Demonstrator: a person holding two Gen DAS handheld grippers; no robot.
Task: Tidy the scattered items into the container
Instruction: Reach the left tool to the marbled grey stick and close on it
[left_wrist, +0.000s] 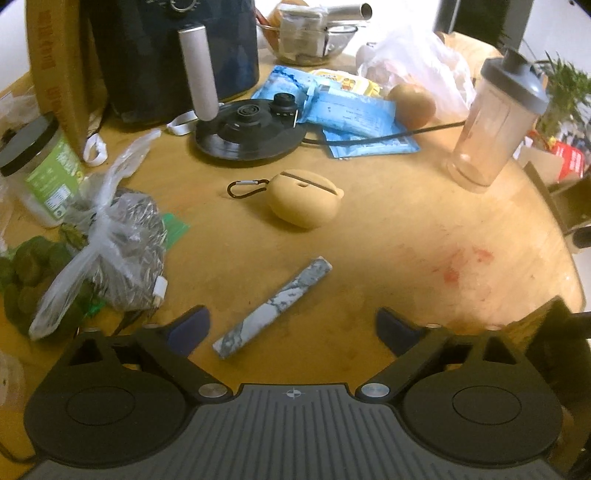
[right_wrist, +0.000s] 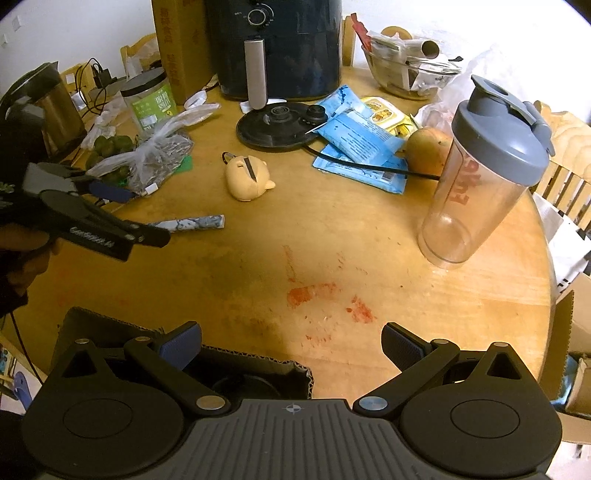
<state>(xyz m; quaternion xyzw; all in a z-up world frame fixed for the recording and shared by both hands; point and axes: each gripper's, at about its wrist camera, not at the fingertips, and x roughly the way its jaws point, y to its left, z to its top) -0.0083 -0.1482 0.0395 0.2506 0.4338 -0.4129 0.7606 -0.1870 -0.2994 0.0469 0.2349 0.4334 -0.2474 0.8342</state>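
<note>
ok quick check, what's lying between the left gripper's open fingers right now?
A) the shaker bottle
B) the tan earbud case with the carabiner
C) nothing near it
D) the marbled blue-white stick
D: the marbled blue-white stick lies flat on the table with its near end between the open fingers of the left gripper, not yet gripped.

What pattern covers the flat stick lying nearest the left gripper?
Blue-grey and white marbling on the stick, clearest from the left wrist.

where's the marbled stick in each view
Left wrist: marbled stick lies diagonally low at centre, between the open fingers of the left gripper.
Right wrist: left of centre, its near end hidden behind the left gripper.
Shared landmark: the tan case just beyond it.
</note>
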